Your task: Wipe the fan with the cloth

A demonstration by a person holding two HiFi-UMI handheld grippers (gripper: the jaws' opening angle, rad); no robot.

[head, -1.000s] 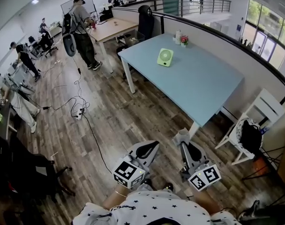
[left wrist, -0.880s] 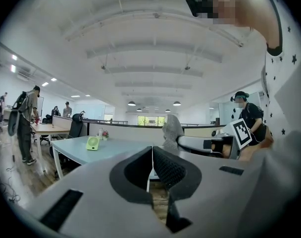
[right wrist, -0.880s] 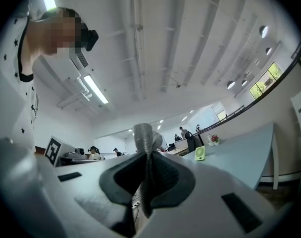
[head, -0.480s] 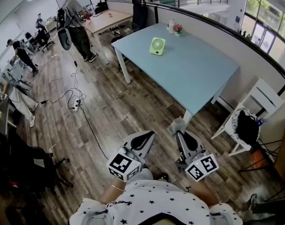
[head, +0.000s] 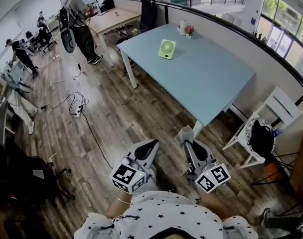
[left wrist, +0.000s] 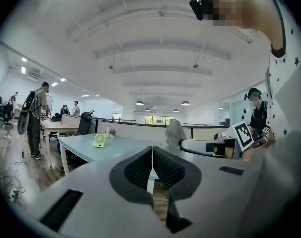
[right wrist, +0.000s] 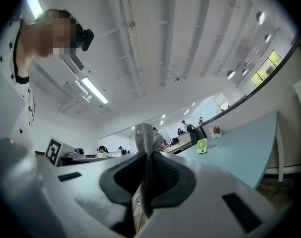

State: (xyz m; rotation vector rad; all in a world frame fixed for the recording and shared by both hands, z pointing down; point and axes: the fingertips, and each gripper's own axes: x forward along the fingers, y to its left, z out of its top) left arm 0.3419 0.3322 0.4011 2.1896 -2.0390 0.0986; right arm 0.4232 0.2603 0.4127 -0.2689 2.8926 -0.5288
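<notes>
A small green fan [head: 167,49] stands upright near the far end of the light blue table [head: 211,83]; it also shows in the left gripper view [left wrist: 99,141] and the right gripper view [right wrist: 202,146]. Both grippers hang low over the wooden floor, short of the table's near corner. My left gripper [head: 151,144] is shut with nothing between its jaws [left wrist: 152,158]. My right gripper [head: 185,139] is shut on a grey cloth [head: 185,132], which sticks up past the jaws [right wrist: 146,139].
A pink flower pot [head: 190,30] and a white container [head: 182,28] stand behind the fan. Cables and a power strip [head: 77,111] trail over the floor at left. A white chair with a black bag [head: 261,138] stands right of the table. People [head: 76,19] stand far left.
The view has drawn a little nearer the table and the fan sits higher in frame. Both grippers have drifted slightly left and down, still shut.
</notes>
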